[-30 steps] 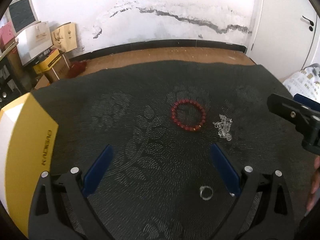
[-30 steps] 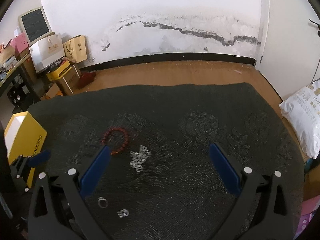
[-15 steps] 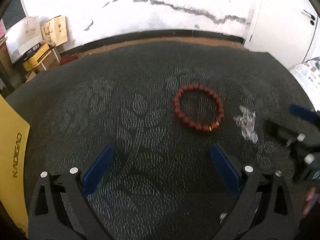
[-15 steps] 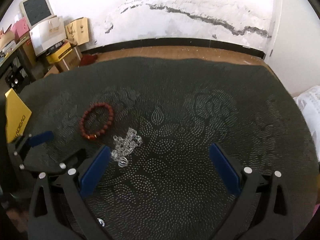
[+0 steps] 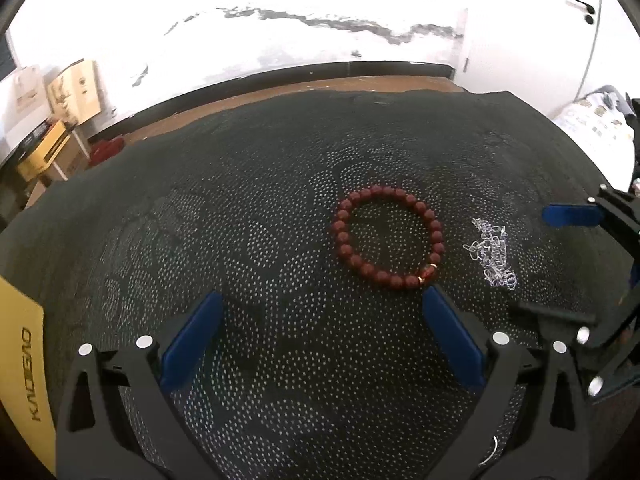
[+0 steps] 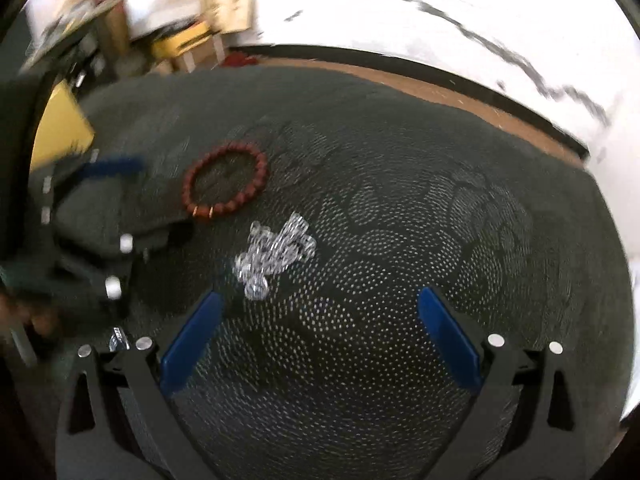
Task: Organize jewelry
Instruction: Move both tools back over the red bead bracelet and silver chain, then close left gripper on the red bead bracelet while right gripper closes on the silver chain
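A red bead bracelet (image 5: 387, 242) lies flat on the dark patterned cloth (image 5: 260, 220), just beyond my left gripper's right fingertip. A tangled silver chain (image 5: 491, 257) lies to its right. My left gripper (image 5: 322, 304) is open and empty, low over the cloth. In the right wrist view the bracelet (image 6: 225, 182) sits at the upper left and the silver chain (image 6: 275, 253) lies just beyond the left fingertip. My right gripper (image 6: 320, 300) is open and empty. It also shows at the right edge of the left wrist view (image 5: 560, 264). A small ring (image 5: 493, 453) lies partly hidden under my left gripper.
A yellow box (image 5: 24, 376) stands at the cloth's left edge. A small silver piece (image 6: 118, 340) lies by my right gripper's left finger. Cardboard boxes (image 5: 74, 92) stand on the floor by the white wall. A white bag (image 5: 596, 128) lies at the right.
Both grippers have moved forward and lower towards the jewelry. The right gripper has swung left, so the chain now lies close to its left fingertip. Nothing has been picked up.
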